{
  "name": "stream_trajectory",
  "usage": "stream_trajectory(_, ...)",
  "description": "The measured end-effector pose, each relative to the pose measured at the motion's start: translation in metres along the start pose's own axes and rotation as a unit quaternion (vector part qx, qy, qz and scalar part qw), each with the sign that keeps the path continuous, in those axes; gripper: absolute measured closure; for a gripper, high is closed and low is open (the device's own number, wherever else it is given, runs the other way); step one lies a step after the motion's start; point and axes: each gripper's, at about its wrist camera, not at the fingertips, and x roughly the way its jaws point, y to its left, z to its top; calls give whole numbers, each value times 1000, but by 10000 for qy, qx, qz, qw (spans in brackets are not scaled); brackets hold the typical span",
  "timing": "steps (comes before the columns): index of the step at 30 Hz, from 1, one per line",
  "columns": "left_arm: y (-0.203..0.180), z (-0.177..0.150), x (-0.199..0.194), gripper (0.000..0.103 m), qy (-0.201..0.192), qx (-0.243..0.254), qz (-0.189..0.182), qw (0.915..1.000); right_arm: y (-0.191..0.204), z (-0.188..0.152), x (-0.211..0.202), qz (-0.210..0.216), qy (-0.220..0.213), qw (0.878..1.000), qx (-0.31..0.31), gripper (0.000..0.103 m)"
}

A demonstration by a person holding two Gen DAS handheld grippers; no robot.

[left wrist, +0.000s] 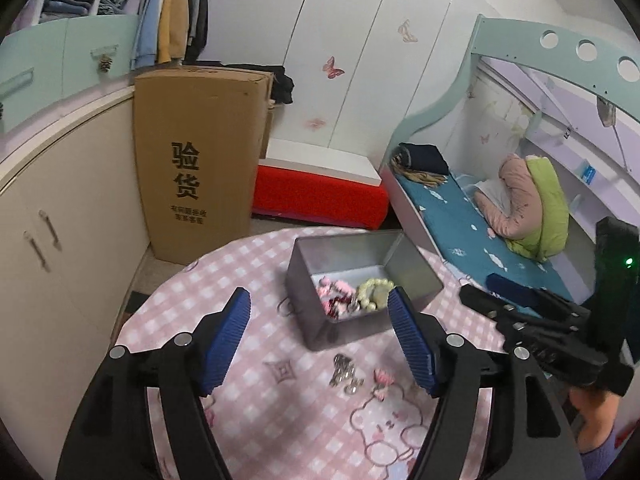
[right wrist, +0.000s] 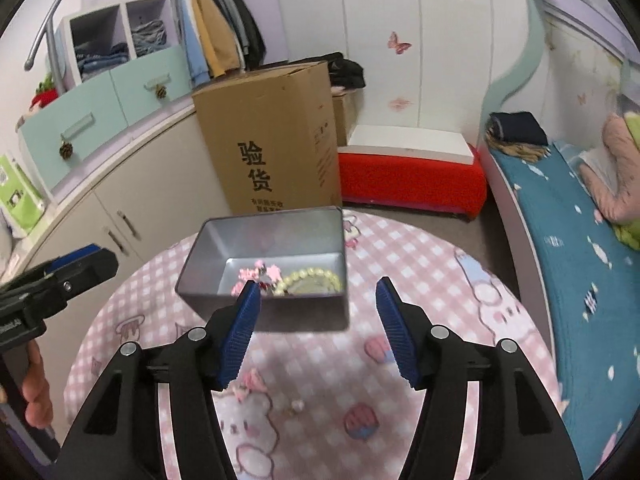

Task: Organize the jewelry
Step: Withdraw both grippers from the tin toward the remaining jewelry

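A grey metal tin (left wrist: 312, 272) (right wrist: 216, 248) stands open on the round table with a pink checked cloth (left wrist: 240, 264) (right wrist: 420, 264). Inside lie a pale green bead bracelet (left wrist: 374, 290) (right wrist: 316, 278) and pink and red trinkets (left wrist: 334, 294) (right wrist: 256, 272). On the cloth in front of the tin lie silver pieces (left wrist: 344, 372) and a small pink piece (left wrist: 382, 378) (right wrist: 254, 384). My left gripper (left wrist: 320, 344) hovers open over them, nothing between its pads. My right gripper (right wrist: 318, 332) is open too, empty, just short of the tin; it also shows at the right (left wrist: 516, 300).
A tall cardboard box (left wrist: 200, 160) (right wrist: 272, 140) stands behind the table, beside cream cabinets (left wrist: 68, 208). A red bench (left wrist: 320, 196) (right wrist: 412, 180) and a bed with a teal sheet (left wrist: 460, 224) (right wrist: 568, 248) lie beyond. A hand (right wrist: 36, 384) holds the left gripper's body (right wrist: 48, 284).
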Motion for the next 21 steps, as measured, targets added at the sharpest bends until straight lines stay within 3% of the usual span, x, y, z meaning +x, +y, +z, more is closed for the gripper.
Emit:
stream_trajectory(8,-7,-26,2,34,220,97,69,9997,-8,-28,-13,-54,36,9997,222,40)
stream_trajectory(21,-13,-61,41,34,701,236,416,9964,-15,-74,17,-29,562,9974,455,40)
